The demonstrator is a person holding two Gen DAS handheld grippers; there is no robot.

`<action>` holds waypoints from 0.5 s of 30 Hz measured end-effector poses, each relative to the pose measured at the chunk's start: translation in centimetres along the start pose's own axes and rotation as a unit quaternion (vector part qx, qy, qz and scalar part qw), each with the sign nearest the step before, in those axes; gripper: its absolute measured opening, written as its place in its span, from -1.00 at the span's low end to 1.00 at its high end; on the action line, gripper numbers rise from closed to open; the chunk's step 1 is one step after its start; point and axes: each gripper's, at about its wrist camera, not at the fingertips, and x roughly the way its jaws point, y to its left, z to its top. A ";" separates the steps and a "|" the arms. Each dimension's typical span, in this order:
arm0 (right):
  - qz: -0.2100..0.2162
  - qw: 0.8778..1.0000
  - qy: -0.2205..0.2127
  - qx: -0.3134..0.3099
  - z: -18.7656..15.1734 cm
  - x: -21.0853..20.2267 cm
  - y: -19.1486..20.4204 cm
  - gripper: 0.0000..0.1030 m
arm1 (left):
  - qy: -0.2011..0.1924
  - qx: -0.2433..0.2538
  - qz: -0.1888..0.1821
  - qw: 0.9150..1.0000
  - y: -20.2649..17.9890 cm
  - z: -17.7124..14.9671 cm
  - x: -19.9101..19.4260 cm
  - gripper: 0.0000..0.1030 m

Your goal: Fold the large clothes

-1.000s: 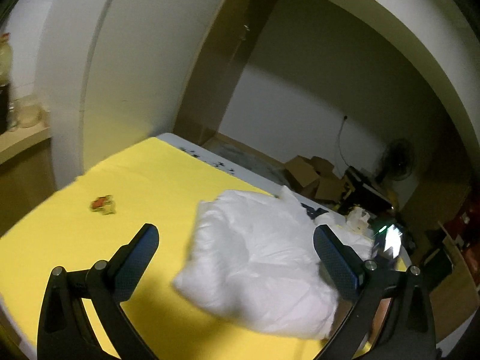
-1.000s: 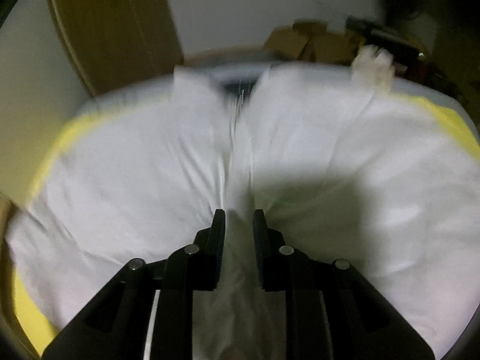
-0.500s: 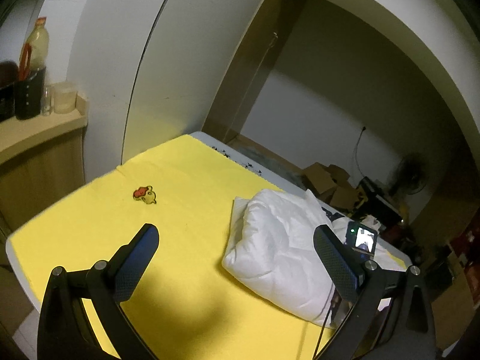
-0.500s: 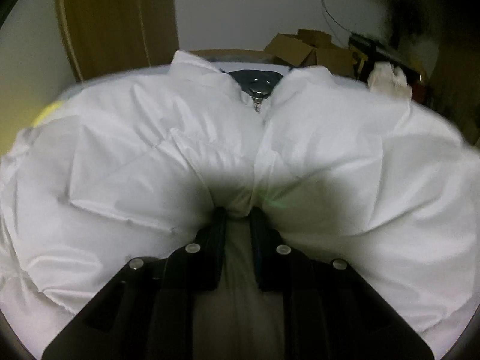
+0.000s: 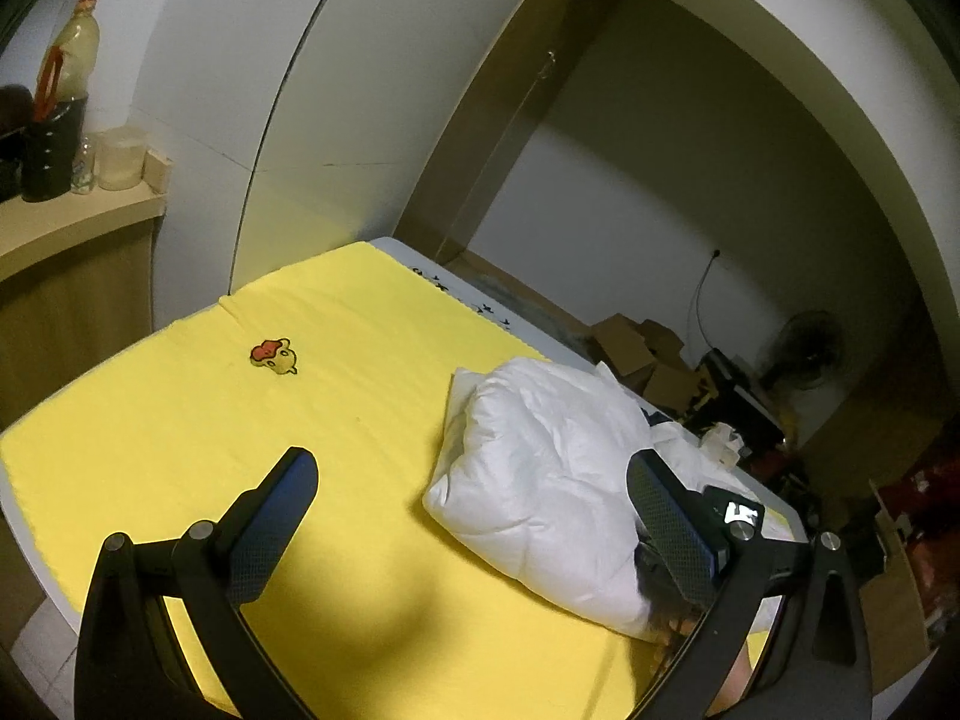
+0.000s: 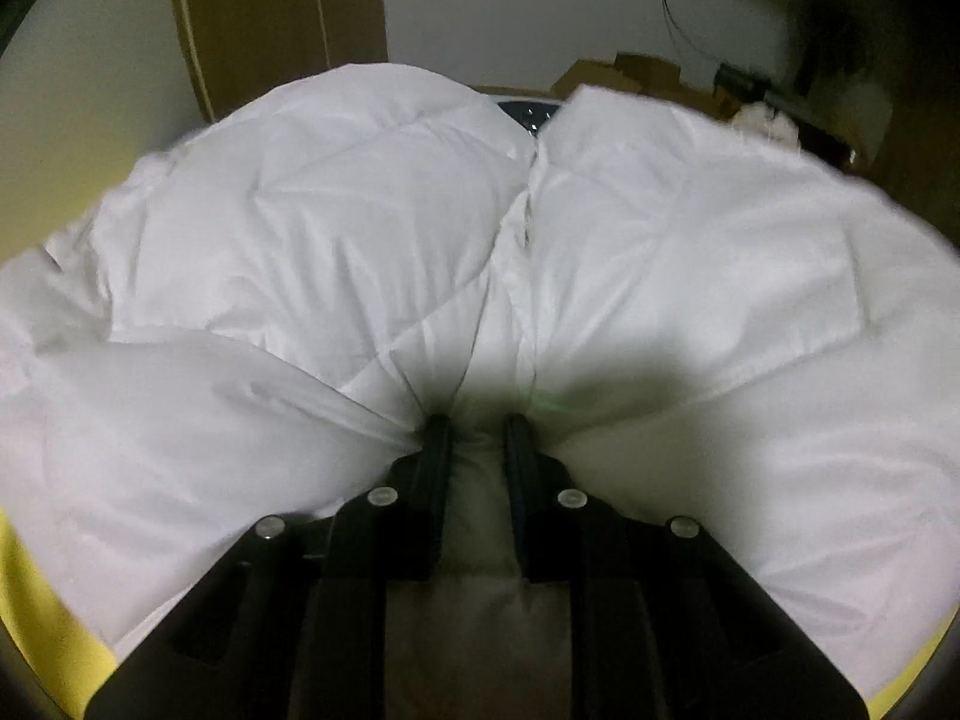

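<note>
A white padded jacket [image 5: 540, 480] lies bunched on the yellow sheet [image 5: 240, 438] of a table, toward its right side. My left gripper [image 5: 474, 510] is open and empty, held above the sheet, left of and short of the jacket. My right gripper [image 6: 477, 426] is shut on a pinch of the white jacket [image 6: 336, 240], which fills the right wrist view with its zipper line running up the middle. The right gripper's body also shows in the left wrist view [image 5: 738, 519], behind the jacket's near right end.
A small duck patch [image 5: 274, 356] sits on the sheet at left. A wooden counter [image 5: 54, 222] with a bottle and jars stands far left. Cardboard boxes [image 5: 636, 348], a fan [image 5: 804, 348] and clutter lie beyond the table's far right edge.
My left gripper has drawn back and up, so more of the sheet shows and the jacket looks smaller. The jacket has been gathered toward the right, still pinched in the right gripper.
</note>
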 end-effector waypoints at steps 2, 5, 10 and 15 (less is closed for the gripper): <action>0.003 1.000 0.012 0.002 0.6 -0.7 -0.3 -0.63 | -0.002 -0.001 0.000 1.000 0.3 -0.1 -0.4 0.99; 0.032 0.999 0.015 0.039 -0.1 -4.0 -1.7 -0.59 | -0.001 -0.005 0.011 1.000 1.2 -0.4 -0.7 0.99; 0.042 0.997 0.068 0.011 -3.3 -3.9 -0.5 -0.50 | 0.009 -0.031 0.003 0.999 1.8 -0.2 0.0 0.99; 0.039 0.997 0.071 0.003 -2.9 -2.9 -0.4 -0.50 | 0.019 -0.022 -0.015 0.999 1.0 -0.8 0.9 0.99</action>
